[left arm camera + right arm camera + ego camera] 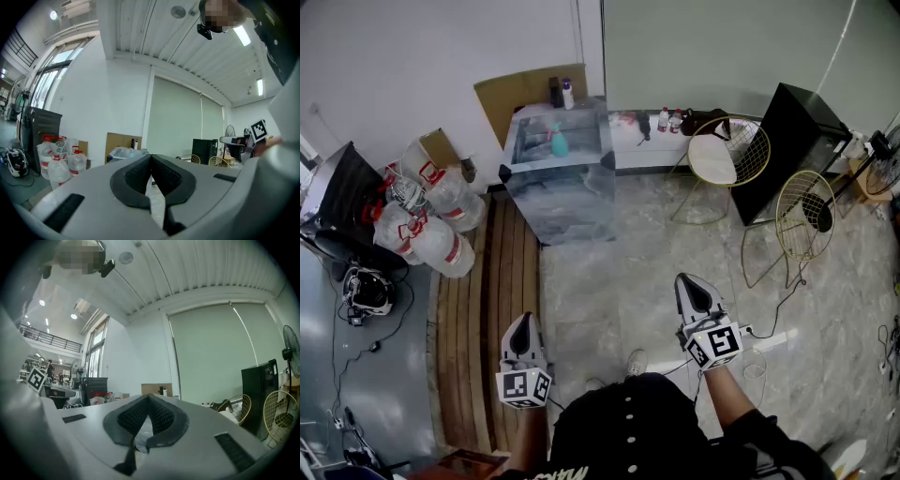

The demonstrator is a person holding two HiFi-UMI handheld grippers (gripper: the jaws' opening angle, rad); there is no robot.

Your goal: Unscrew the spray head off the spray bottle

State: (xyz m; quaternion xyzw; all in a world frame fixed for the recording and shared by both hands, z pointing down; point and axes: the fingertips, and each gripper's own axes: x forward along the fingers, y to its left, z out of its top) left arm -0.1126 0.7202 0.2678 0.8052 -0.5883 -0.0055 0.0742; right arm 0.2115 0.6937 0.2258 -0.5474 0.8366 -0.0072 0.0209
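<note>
The left gripper [523, 323] and right gripper [692, 286] were both pinched closed, empty. The teal spray bottle [559, 142] stood on the table [581, 202], well apart from them. Probably light, slick plastic: clamp body, twist collar.

A workshop-type hall is indicated: a high ribbed ceiling [154, 28] with strip lights [242, 35], a mezzanine railing [47, 340], stacked water jugs [441, 225] and wire chairs [731, 155] are noted on a tiled floor [609, 281].
</note>
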